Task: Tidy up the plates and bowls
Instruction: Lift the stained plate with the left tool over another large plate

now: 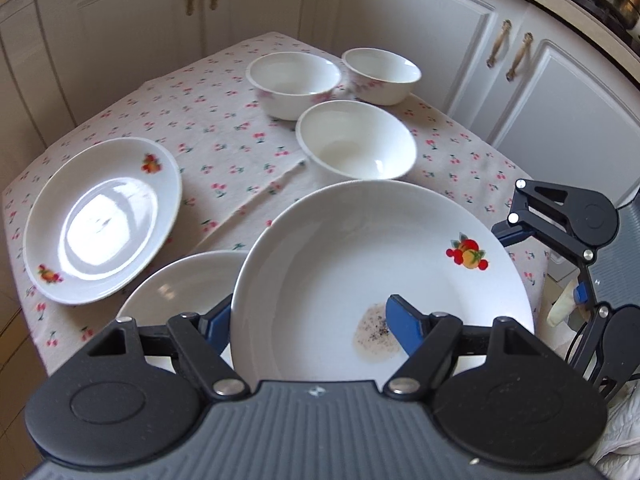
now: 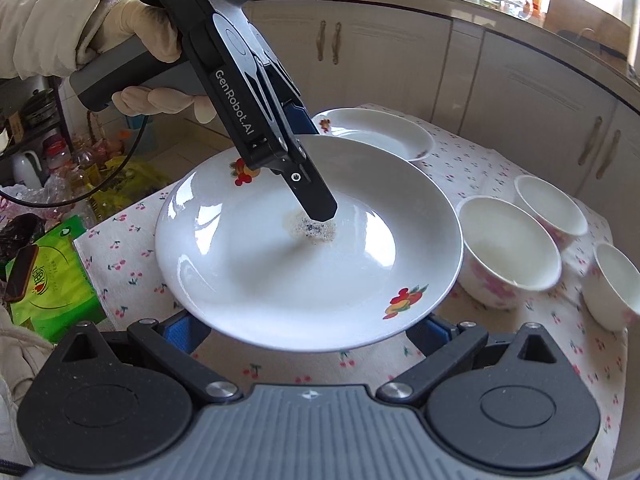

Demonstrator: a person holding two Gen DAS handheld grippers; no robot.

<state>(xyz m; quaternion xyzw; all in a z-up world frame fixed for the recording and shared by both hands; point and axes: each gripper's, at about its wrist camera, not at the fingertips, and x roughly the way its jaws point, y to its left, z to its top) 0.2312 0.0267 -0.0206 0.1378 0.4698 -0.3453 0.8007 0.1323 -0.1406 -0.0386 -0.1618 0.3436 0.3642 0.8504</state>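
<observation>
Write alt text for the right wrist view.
A white fruit-print plate is held above a cherry-print tablecloth, the left tool clamping its far rim with one finger over a speckled stain. Three white bowls stand to the right, another plate behind.

Held plate: white round china plate with a fruit print (image 1: 372,264), up off the cloth, brown speckled smear near its centre.
Left gripper (image 1: 308,320): blue-padded fingers (image 1: 404,324) clamped over the near rim, one above, one below.
Worktop: cherry-print cloth (image 1: 224,136).
Other plates: one fruit-print plate (image 1: 104,220) at left, a plain one (image 1: 180,288) under the raised plate.
Bowls: three white bowls (image 1: 356,148) clustered beyond.
Right gripper (image 1: 568,236): at the right edge, beside the plate.
</observation>
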